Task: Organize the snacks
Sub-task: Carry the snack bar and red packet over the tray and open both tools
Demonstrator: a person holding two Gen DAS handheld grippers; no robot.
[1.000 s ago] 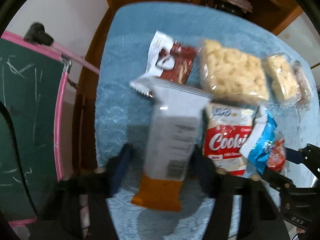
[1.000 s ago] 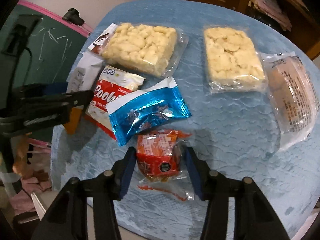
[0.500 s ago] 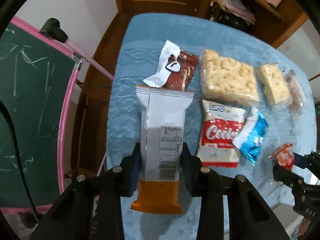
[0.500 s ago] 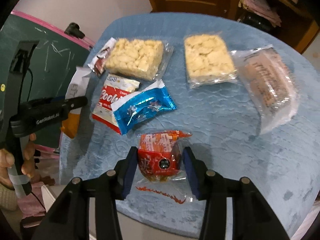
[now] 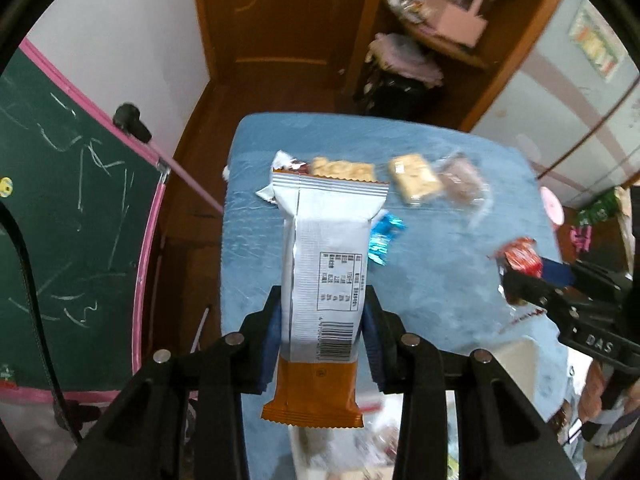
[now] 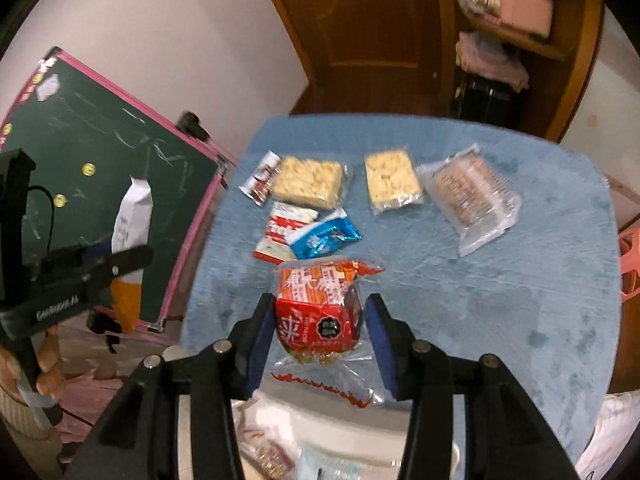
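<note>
My left gripper point(image 5: 322, 332) is shut on a long white and orange snack bar point(image 5: 324, 280) and holds it in the air above the blue table point(image 5: 440, 280). In the right wrist view the same bar point(image 6: 134, 216) hangs at the left, out past the table's edge. My right gripper point(image 6: 318, 320) is shut on a red snack packet point(image 6: 318, 308), lifted off the cloth. The left wrist view catches that red packet point(image 5: 520, 258) at the right. On the table lie a blue packet point(image 6: 324, 234), a red cookie pack point(image 6: 280, 234), two clear bags of pale puffs point(image 6: 310, 180) and a brown cake bag point(image 6: 468, 196).
A green chalkboard with a pink frame point(image 6: 100, 152) leans left of the table. A wooden door point(image 5: 280, 24) and shelves stand beyond it. Below my grippers a white container point(image 6: 340, 448) with packets in it shows, blurred. A hand point(image 6: 48, 364) holds the left gripper's handle.
Both grippers rose well above the table with their snacks. The left jaws closed in on the white and orange bar. The table and its packets look smaller and farther now.
</note>
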